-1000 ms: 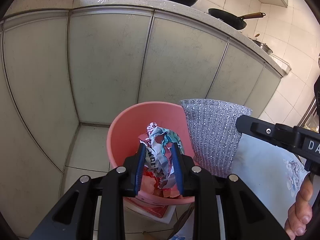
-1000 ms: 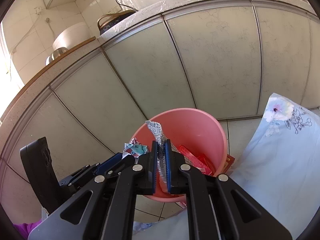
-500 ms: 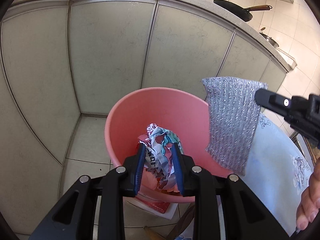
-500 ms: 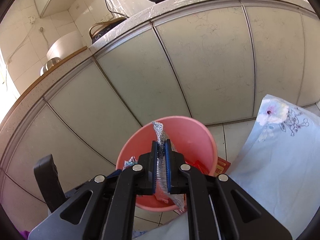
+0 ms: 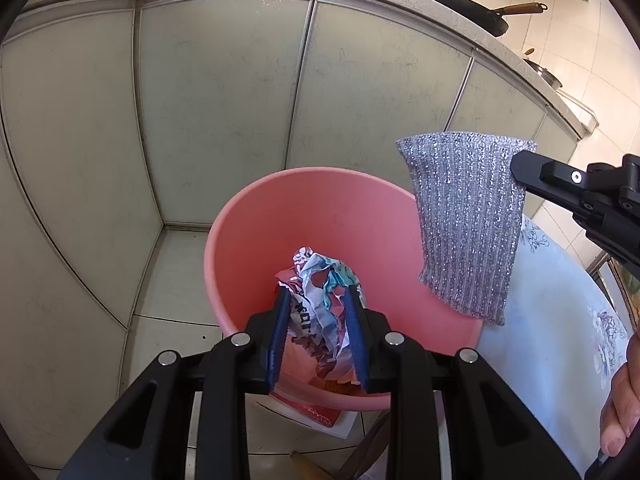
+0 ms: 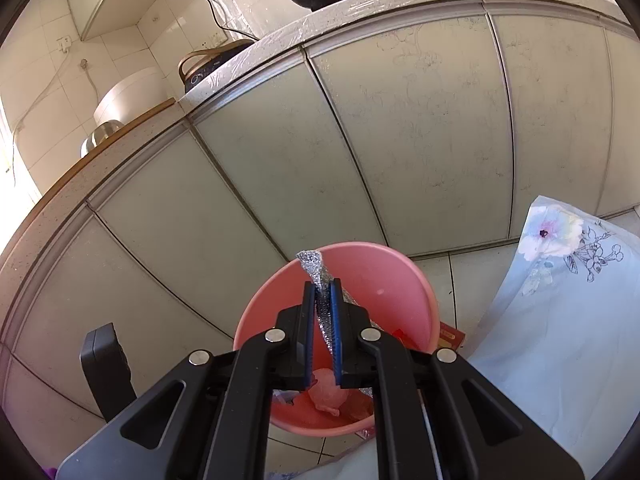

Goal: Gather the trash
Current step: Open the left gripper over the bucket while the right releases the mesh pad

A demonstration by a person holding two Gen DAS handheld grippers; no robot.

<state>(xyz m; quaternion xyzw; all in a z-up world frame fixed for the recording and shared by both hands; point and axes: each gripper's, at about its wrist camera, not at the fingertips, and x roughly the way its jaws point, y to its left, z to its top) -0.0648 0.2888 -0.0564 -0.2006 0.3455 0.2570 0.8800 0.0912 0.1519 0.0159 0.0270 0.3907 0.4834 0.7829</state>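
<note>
Lowered since the earlier frame, left gripper (image 5: 318,334) pinching crumpled printed wrapper (image 5: 320,300) directly above round pink plastic bucket (image 5: 256,216).
Right wrist view: right gripper (image 6: 322,320) clamped on silver mesh cloth (image 6: 314,266), hanging over bucket rim.

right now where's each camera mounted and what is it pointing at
Left wrist: on the left gripper, looking down into the pink bin; its fingers clamp a crumpled wrapper; right gripper, silver cloth and a hand show.
Right wrist: on the right gripper, pinching that cloth over the bin.
Shared: bin, cloth, cabinets, floral tablecloth.
</note>
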